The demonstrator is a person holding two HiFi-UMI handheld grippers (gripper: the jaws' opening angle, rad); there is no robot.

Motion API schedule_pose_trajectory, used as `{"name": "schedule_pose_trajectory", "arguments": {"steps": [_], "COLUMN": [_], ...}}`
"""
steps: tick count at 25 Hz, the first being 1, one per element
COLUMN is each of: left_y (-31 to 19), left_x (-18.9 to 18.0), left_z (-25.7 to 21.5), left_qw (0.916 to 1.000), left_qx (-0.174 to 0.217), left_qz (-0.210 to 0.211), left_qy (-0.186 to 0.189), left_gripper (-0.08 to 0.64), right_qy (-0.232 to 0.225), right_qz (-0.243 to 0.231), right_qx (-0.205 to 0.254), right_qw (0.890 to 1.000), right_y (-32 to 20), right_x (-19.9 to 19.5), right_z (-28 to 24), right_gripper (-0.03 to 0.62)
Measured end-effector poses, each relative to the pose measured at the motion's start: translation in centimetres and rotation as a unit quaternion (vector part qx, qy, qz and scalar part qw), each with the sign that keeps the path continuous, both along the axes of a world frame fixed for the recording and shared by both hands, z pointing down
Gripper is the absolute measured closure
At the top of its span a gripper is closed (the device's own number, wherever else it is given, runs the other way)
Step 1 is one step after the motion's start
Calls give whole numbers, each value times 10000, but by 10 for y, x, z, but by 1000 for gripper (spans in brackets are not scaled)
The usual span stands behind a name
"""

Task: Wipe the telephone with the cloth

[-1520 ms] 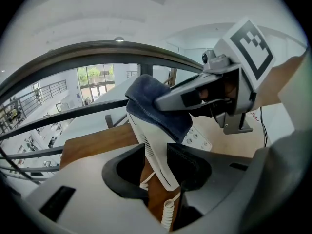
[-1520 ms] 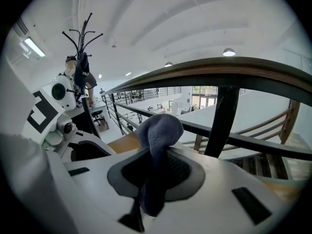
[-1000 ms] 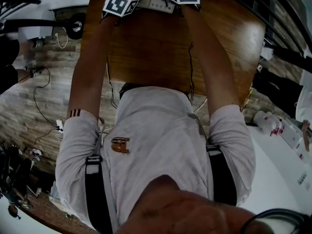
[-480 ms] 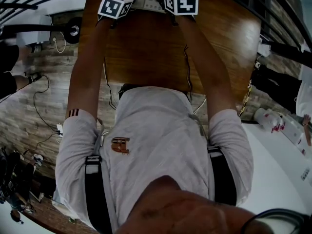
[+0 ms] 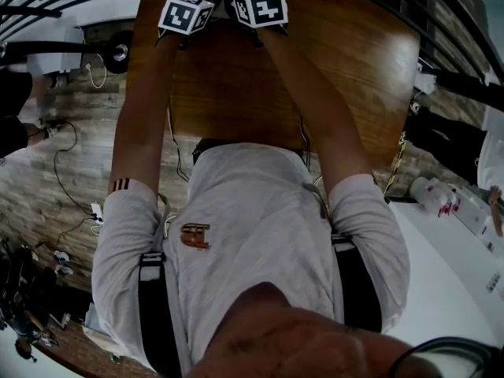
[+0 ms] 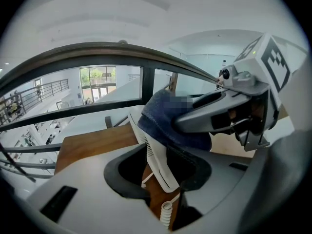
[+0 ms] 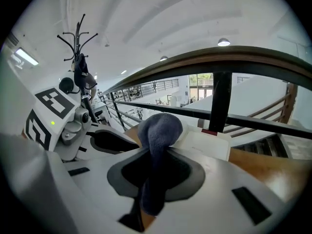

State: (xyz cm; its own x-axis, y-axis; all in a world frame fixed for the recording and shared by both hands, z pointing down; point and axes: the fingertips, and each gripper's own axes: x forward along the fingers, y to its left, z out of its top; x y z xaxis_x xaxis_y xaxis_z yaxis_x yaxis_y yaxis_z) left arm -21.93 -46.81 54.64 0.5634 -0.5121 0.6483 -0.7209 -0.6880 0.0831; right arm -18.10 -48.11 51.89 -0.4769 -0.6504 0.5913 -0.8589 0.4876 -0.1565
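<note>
The white telephone (image 6: 155, 156) stands tilted on edge between my left gripper's (image 6: 158, 168) jaws, which are shut on it; its coiled cord (image 6: 166, 212) hangs below. My right gripper (image 7: 153, 172) is shut on a dark blue cloth (image 7: 158, 130), and the cloth (image 6: 168, 123) presses on the telephone's upper side (image 7: 207, 144). The left gripper (image 7: 105, 141) sits just left of the cloth. In the head view only the two marker cubes show, the left cube (image 5: 185, 12) and the right cube (image 5: 260, 6), close together at the table's far edge, and the telephone is hidden.
The wooden table (image 5: 354, 61) reaches from my body to a dark railing (image 7: 219, 57) just beyond the telephone. A coat stand (image 7: 78, 43) rises at the far left. Cables (image 5: 71, 156) lie on the floor at left. A white counter (image 5: 441, 290) with a bottle (image 5: 433, 195) is at right.
My right gripper has slid left with the cloth, ending next to the left gripper. The telephone, visible between the cubes before, is now covered in the head view.
</note>
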Motion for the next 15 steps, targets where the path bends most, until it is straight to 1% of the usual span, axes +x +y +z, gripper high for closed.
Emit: {"name": "schedule_pose_trajectory", "arguments": {"steps": [6, 12, 15], "left_y": [-2, -1, 2], "left_x": [-2, -2, -2], "left_z": [0, 3, 2], "left_qw": [10000, 10000, 9999], "left_qx": [8, 34, 45], "left_qz": [40, 59, 77], "left_qy": [-15, -38, -54], "left_gripper": [420, 422, 422], "right_qy": [274, 554, 617], "right_qz": [160, 456, 596], "right_qx": [6, -40, -32], "right_qw": [9995, 9974, 9963], "right_y": [-7, -3, 5], "right_x": [23, 68, 89], "right_z": [4, 14, 13], "right_gripper": [514, 514, 514]}}
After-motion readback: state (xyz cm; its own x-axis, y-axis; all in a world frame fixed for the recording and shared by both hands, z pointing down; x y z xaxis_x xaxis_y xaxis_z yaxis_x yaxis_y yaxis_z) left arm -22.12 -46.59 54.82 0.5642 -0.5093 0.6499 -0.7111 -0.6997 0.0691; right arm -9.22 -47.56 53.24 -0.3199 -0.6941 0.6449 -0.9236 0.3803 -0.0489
